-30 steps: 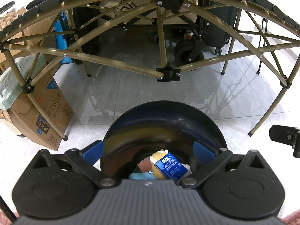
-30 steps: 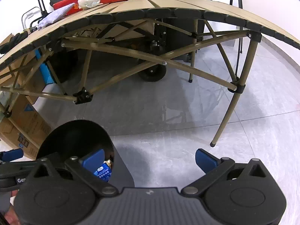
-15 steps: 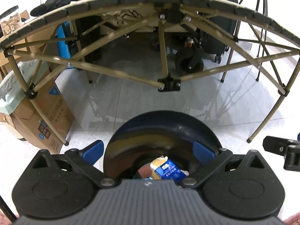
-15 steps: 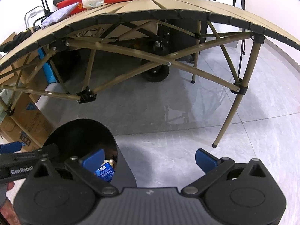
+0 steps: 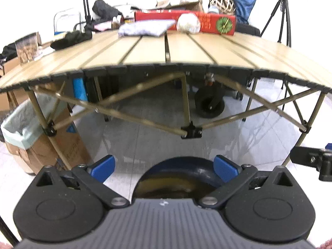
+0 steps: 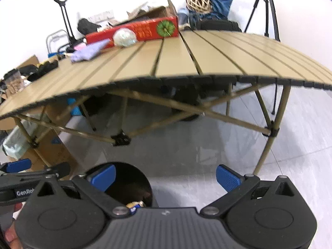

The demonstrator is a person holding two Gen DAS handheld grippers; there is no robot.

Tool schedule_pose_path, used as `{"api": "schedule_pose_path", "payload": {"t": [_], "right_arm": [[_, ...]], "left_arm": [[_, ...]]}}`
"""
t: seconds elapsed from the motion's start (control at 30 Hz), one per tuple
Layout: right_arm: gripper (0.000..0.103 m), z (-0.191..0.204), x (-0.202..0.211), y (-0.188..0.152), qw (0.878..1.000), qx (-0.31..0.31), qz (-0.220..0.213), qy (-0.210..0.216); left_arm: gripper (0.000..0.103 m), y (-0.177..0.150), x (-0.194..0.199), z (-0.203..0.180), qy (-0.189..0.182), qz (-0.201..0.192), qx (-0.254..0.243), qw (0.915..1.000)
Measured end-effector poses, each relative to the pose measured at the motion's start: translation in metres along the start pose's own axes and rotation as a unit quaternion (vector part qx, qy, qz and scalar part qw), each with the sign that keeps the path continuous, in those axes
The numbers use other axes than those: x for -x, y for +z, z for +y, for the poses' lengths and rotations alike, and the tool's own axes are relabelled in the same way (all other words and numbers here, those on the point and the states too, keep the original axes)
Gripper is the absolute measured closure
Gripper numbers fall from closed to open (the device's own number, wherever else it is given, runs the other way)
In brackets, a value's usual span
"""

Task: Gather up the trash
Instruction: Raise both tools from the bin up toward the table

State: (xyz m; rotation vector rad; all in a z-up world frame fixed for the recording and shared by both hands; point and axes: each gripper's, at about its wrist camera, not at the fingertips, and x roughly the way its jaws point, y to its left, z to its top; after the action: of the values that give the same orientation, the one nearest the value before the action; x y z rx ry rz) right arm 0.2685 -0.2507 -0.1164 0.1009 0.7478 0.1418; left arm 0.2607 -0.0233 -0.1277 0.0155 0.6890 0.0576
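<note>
A black round trash bin (image 5: 176,172) stands on the floor just below my left gripper (image 5: 164,169), which is open and empty. The bin also shows in the right wrist view (image 6: 128,184), with a little trash (image 6: 134,205) visible inside. My right gripper (image 6: 164,177) is open and empty, above the floor to the right of the bin. On the folding slat table (image 5: 166,51) lie a crumpled clear plastic ball (image 5: 189,23), a pale purple pack (image 5: 145,28) and a black cloth (image 5: 71,37). The ball (image 6: 124,37) and the pack (image 6: 89,50) also show in the right wrist view.
A long red box (image 5: 186,19) lies at the table's far side, with a wicker ball (image 5: 221,1), blue bag and cardboard box behind. A lined cardboard box (image 5: 31,128) stands under the table's left end. Table legs and braces (image 5: 191,131) cross ahead. Tripods stand at right.
Both grippers have risen and tilted up: the tabletop and its items have come into view, and the bin has dropped to the bottom of both views. Both stay open.
</note>
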Motion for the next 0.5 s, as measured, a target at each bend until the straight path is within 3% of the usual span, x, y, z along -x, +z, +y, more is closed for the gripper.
{"api": "schedule_pose_path", "payload": {"t": [0.17,0.5], "right_arm": [[0.000,0.007,0.015,0.006,1.000,0.007,-0.025,0.012],[0.000,0.026,0.043,0.020,0.997,0.020,-0.071,0.024]], "left_arm": [[0.000,0.001,0.024,0.004,0.010,-0.035,-0.014,0.9992],[0.000,0.023,0.067,0.022,0.013,-0.091,0.009,0.9958]]}}
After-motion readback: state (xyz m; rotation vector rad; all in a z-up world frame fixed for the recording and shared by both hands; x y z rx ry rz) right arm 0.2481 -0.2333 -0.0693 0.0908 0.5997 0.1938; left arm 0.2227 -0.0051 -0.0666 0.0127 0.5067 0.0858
